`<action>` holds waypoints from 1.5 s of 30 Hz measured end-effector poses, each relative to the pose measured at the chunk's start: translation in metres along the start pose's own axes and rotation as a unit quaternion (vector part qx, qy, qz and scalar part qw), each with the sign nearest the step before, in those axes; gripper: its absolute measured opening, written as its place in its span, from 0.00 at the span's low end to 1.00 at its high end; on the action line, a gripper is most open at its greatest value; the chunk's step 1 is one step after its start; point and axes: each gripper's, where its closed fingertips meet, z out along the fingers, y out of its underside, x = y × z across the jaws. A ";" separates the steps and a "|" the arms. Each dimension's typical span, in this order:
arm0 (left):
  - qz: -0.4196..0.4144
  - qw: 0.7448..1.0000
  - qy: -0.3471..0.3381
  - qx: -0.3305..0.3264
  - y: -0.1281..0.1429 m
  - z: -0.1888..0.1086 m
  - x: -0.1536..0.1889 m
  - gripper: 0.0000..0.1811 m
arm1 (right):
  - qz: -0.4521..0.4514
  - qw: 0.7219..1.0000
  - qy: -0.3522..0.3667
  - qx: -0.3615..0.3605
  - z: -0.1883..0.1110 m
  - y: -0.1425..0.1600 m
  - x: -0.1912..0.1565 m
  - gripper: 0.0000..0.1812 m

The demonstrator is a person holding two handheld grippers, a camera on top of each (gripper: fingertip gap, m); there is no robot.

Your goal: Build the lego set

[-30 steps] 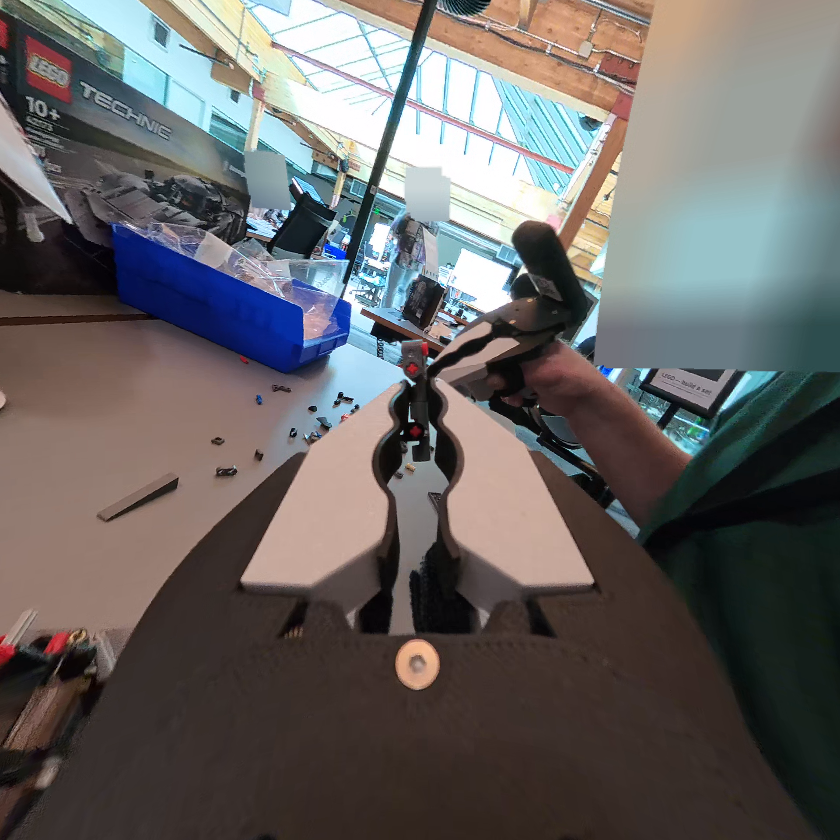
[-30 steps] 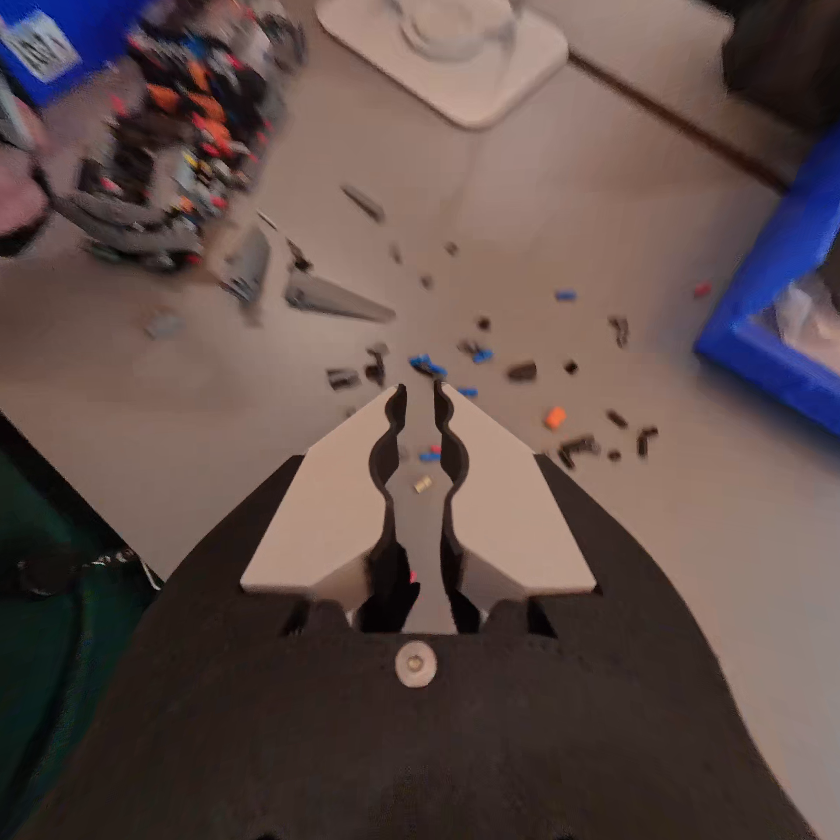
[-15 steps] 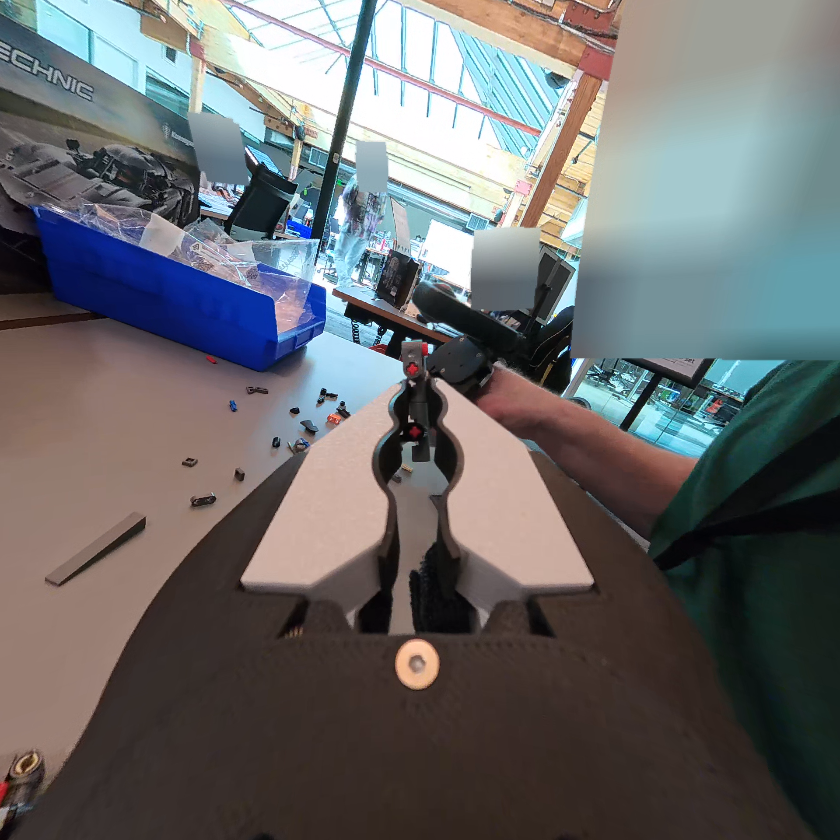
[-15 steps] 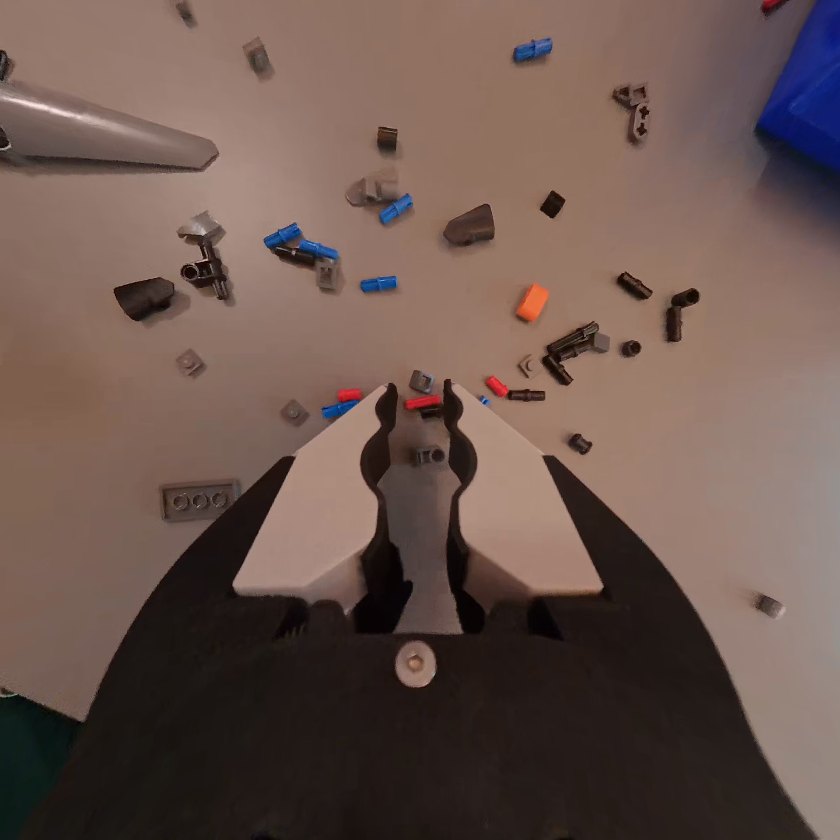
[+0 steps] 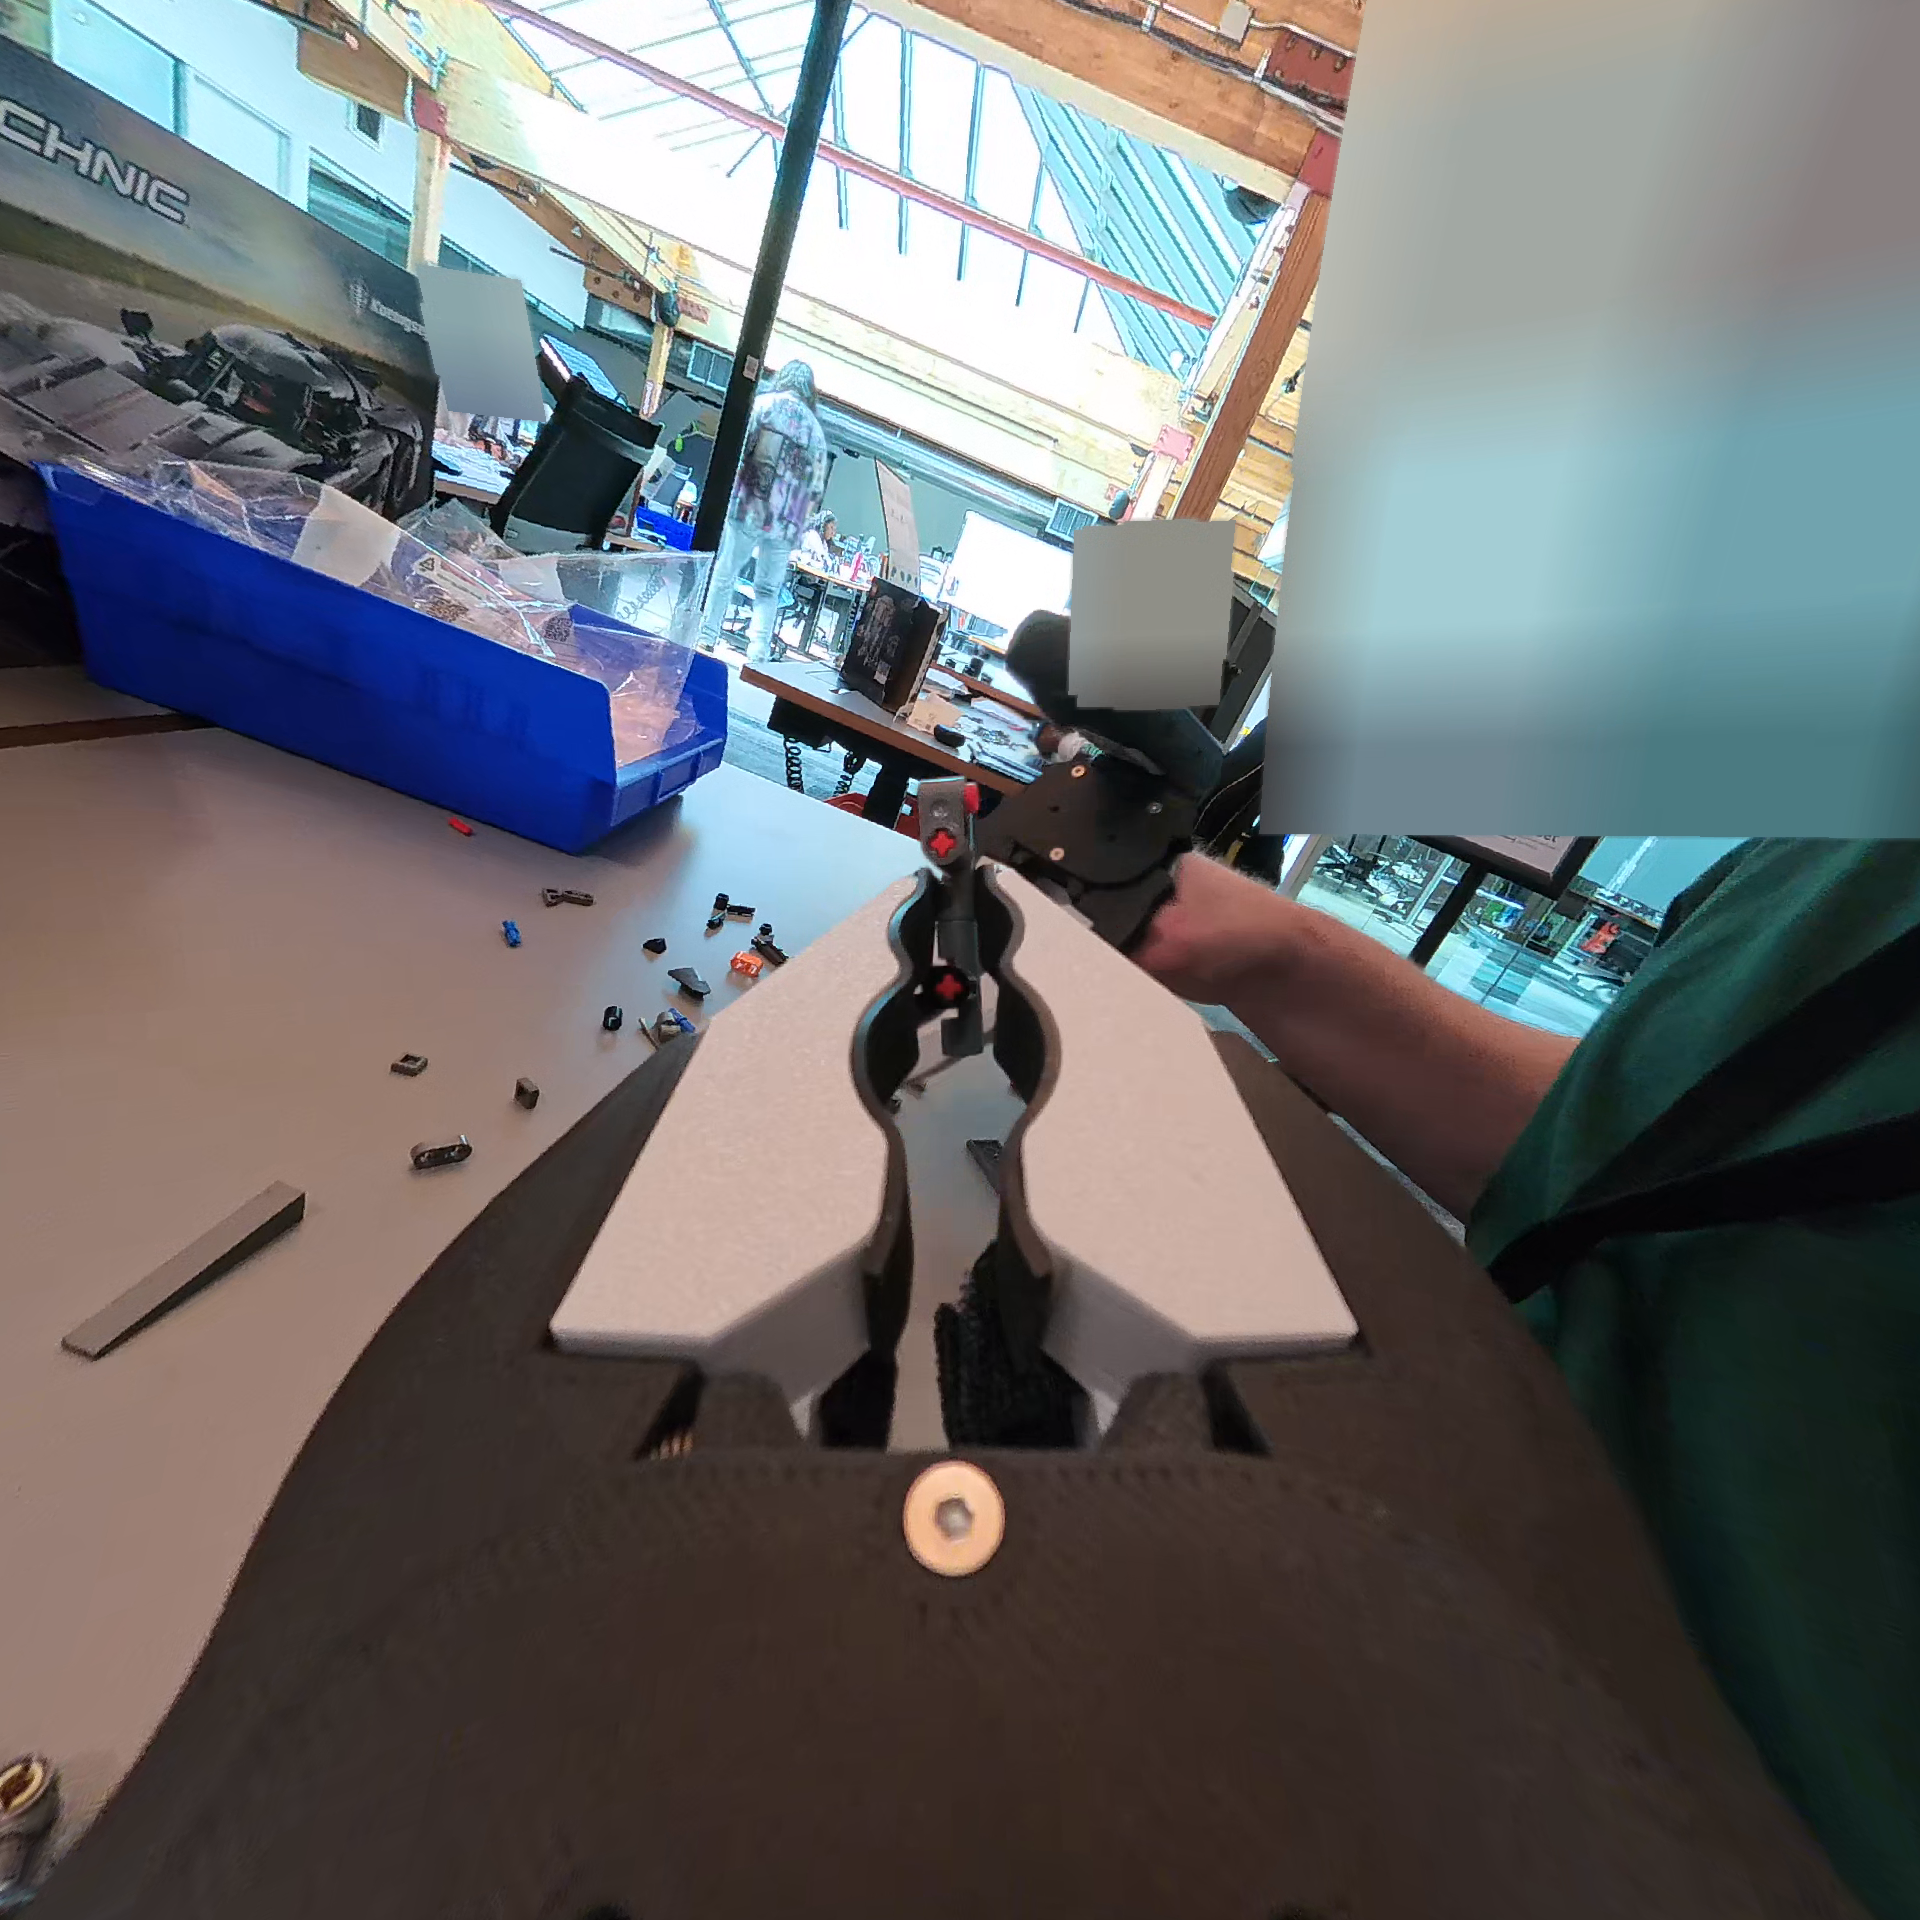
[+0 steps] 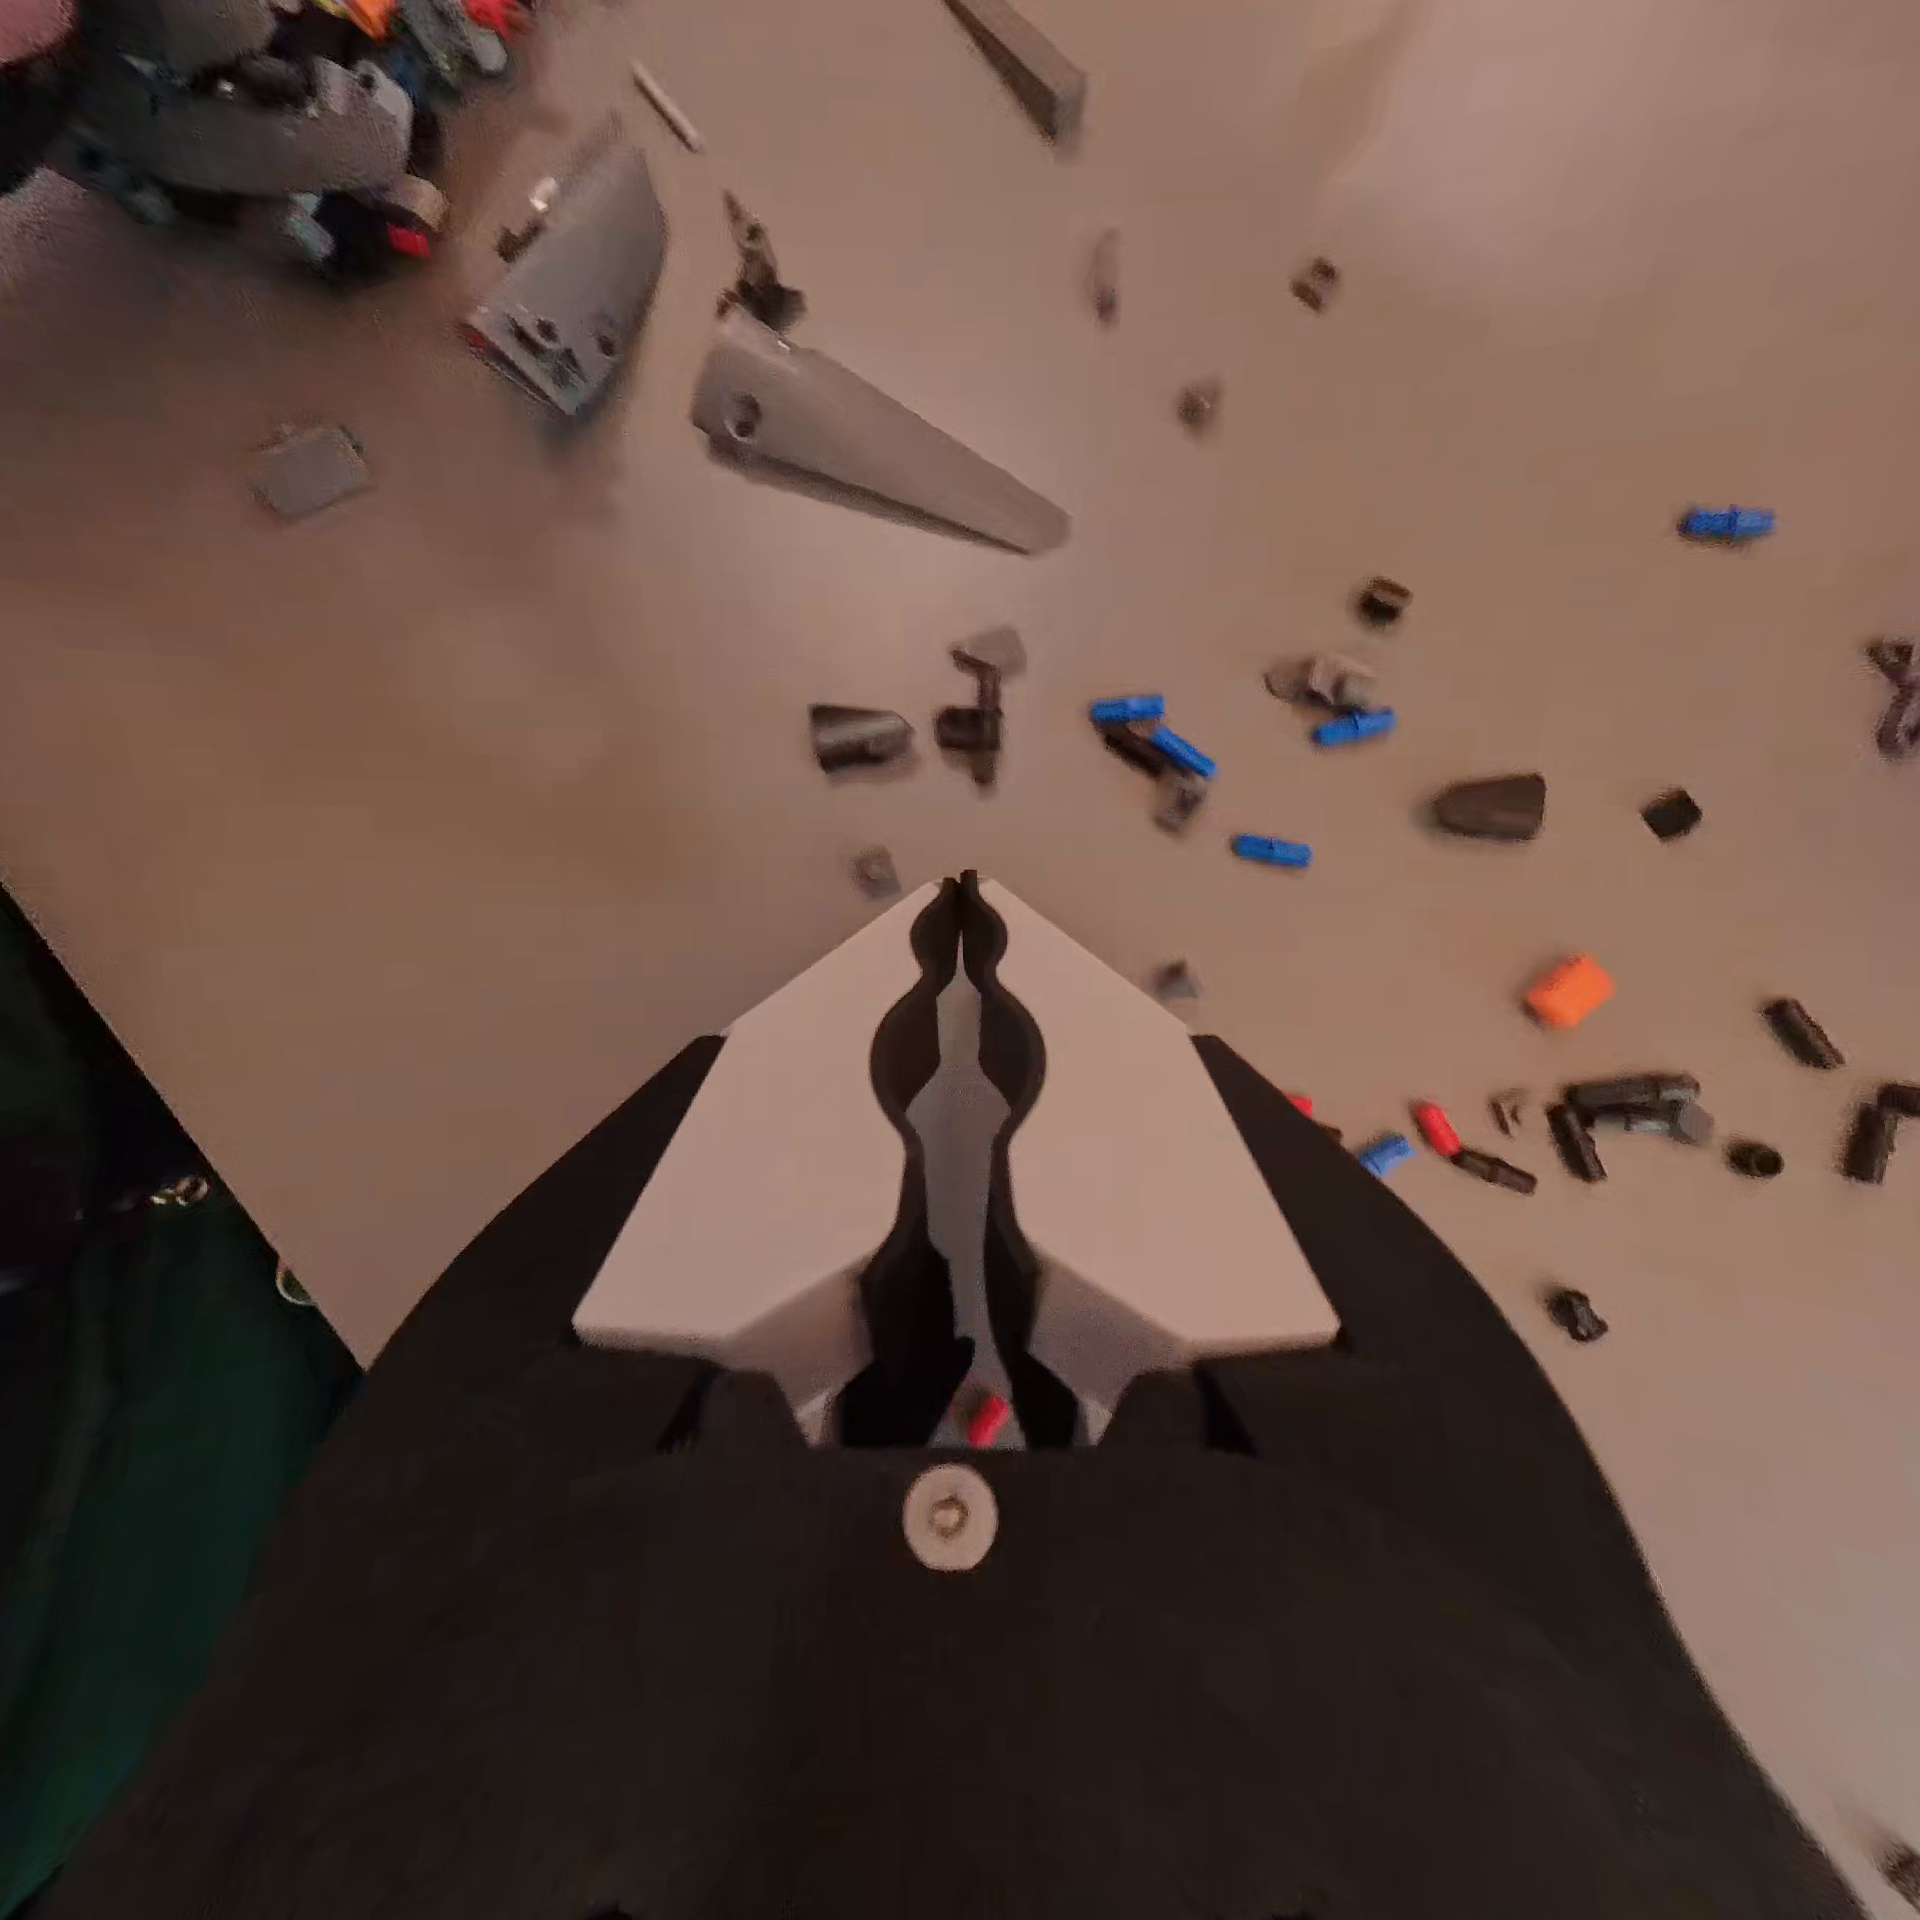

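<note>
Jaws, left: left gripper [image 5: 954,894] is clenched on a small grey assembly [image 5: 958,935] with red cross-shaped pins, held upright above the bench [image 5: 208,987].
Jaws, right: right gripper [image 6: 961,885] has its tips pressed together; whether a piece sits between them I cannot tell. A red piece [image 6: 985,1415] shows deep in the gap near the gripper's base.
Right gripper from the left view: its black body [image 5: 1101,831] is just beyond the assembly, held in a hand [image 5: 1184,914] with a bare forearm and green sleeve.
Bench, left view: blue bin [image 5: 395,675] holding clear plastic bags sits at the far edge, a printed box [image 5: 208,343] behind it. Small loose pieces lie between bin and gripper; a grey wedge [image 5: 187,1268] lies apart at near left.
Bench, right view: blurred. Long grey panel [image 6: 873,447] lies ahead, a partly built model [image 6: 249,125] at far left. Blue pins [image 6: 1273,850], black connectors and an orange piece [image 6: 1569,989] are scattered to the right.
</note>
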 end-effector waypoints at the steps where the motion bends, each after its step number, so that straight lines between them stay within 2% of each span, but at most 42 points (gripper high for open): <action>1: 0.000 1.000 0.001 -0.001 0.000 0.000 0.001 0.03 | -0.008 1.000 -0.007 -0.005 0.003 -0.004 -0.009 0.00; 3: 0.005 1.000 -0.001 -0.003 0.001 0.000 0.001 0.02 | -0.031 0.999 -0.008 -0.011 0.007 -0.006 -0.021 0.00; 6: 0.011 1.000 -0.005 -0.003 0.001 -0.001 0.001 0.03 | -0.011 1.000 0.003 0.004 0.001 -0.006 -0.026 0.00; 9: 0.004 1.000 0.003 0.001 -0.001 0.000 0.004 0.02 | 0.017 0.997 0.071 0.005 -0.015 0.005 -0.002 0.04; 11: 0.003 1.000 0.010 -0.001 0.000 0.002 0.008 0.02 | 0.036 0.995 0.087 0.008 -0.018 0.009 0.014 0.09; 15: 0.017 1.000 0.006 -0.013 0.004 0.005 0.009 0.03 | 0.065 0.991 0.118 -0.016 -0.006 0.020 0.042 0.11; 19: 0.007 1.000 0.007 -0.004 0.001 0.003 0.007 0.02 | 0.087 0.991 0.105 -0.010 0.010 0.024 0.051 0.11; 21: 0.003 1.000 0.009 -0.006 0.003 0.004 0.007 0.02 | 0.094 0.991 0.093 -0.005 0.014 0.022 0.051 0.06; 28: 0.000 0.999 0.013 -0.032 0.014 0.012 0.009 0.03 | 0.095 0.993 0.072 0.005 0.014 0.021 0.047 0.02; 32: -0.011 0.998 0.004 -0.062 0.026 0.018 0.006 0.02 | 0.086 0.995 0.046 0.020 0.012 0.016 0.031 0.03; 38: -0.089 0.984 -0.034 -0.150 0.067 0.033 0.011 0.03 | 0.051 0.997 0.018 0.047 -0.005 0.002 -0.008 0.03; 41: -0.149 0.967 -0.050 -0.200 0.106 0.040 0.018 0.02 | 0.041 0.998 0.009 0.050 -0.011 0.004 -0.025 0.03; 43: -0.166 0.952 -0.060 -0.250 0.135 0.039 0.021 0.03 | 0.041 0.997 0.000 0.059 -0.013 0.005 -0.033 0.03; 45: -0.168 0.941 -0.080 -0.284 0.152 0.037 0.018 0.03 | 0.041 0.997 -0.011 0.064 -0.010 0.008 -0.039 0.03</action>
